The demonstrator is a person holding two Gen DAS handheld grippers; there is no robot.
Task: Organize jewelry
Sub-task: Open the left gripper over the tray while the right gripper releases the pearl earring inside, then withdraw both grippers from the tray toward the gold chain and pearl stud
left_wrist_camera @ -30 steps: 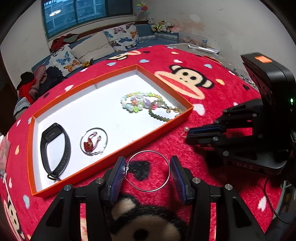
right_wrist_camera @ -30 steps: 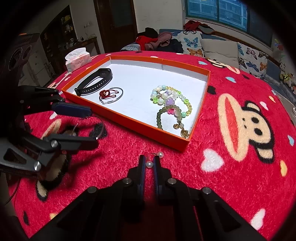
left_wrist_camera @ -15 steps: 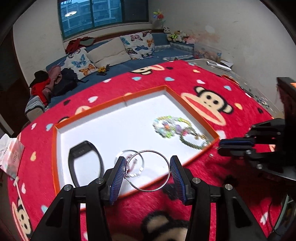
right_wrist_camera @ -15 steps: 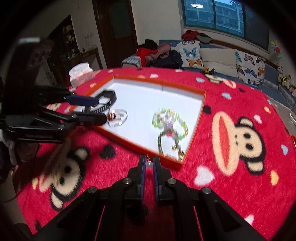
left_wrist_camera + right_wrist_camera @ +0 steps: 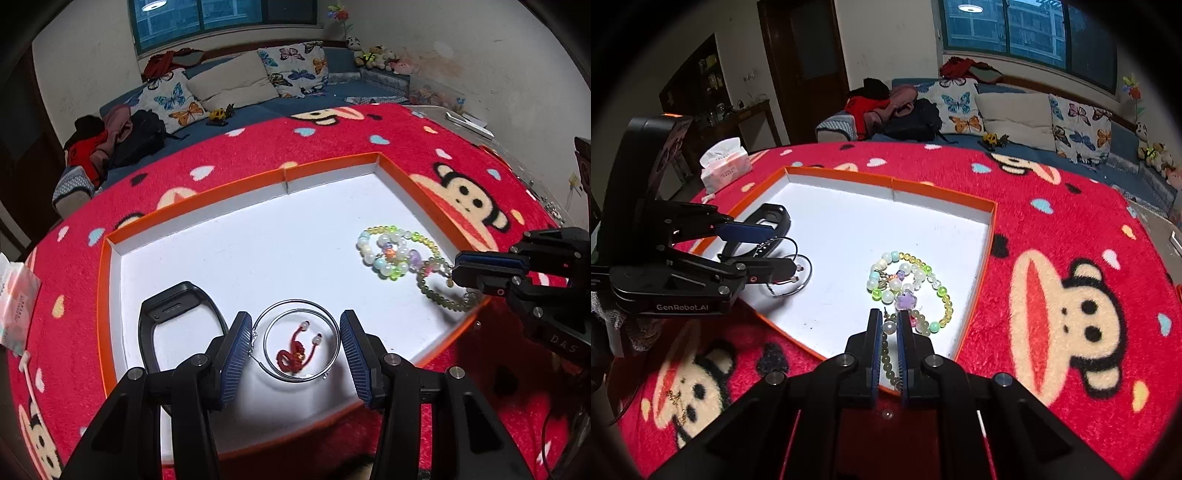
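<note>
My left gripper (image 5: 295, 341) is shut on a thin silver hoop (image 5: 296, 303) and holds it over the white floor of the orange-rimmed tray (image 5: 332, 164), above a silver ring with a red knot (image 5: 293, 356). A black wristband (image 5: 177, 314) lies left of it. My right gripper (image 5: 889, 328) is shut on a pearl earring (image 5: 889, 326) over the tray's near edge, just in front of the coloured bead bracelets (image 5: 908, 280). The left gripper also shows in the right wrist view (image 5: 775, 251).
A second pearl earring (image 5: 886, 413) lies on the red monkey-print cloth (image 5: 1052, 295) below my right gripper. A gold chain (image 5: 677, 402) lies on the cloth at the lower left. A tissue pack (image 5: 726, 166) stands beyond the tray.
Both grippers moved forward from the cloth to over the tray. The left carried the silver hoop above the red-knot ring; the right carried the pearl earring to the beads.
</note>
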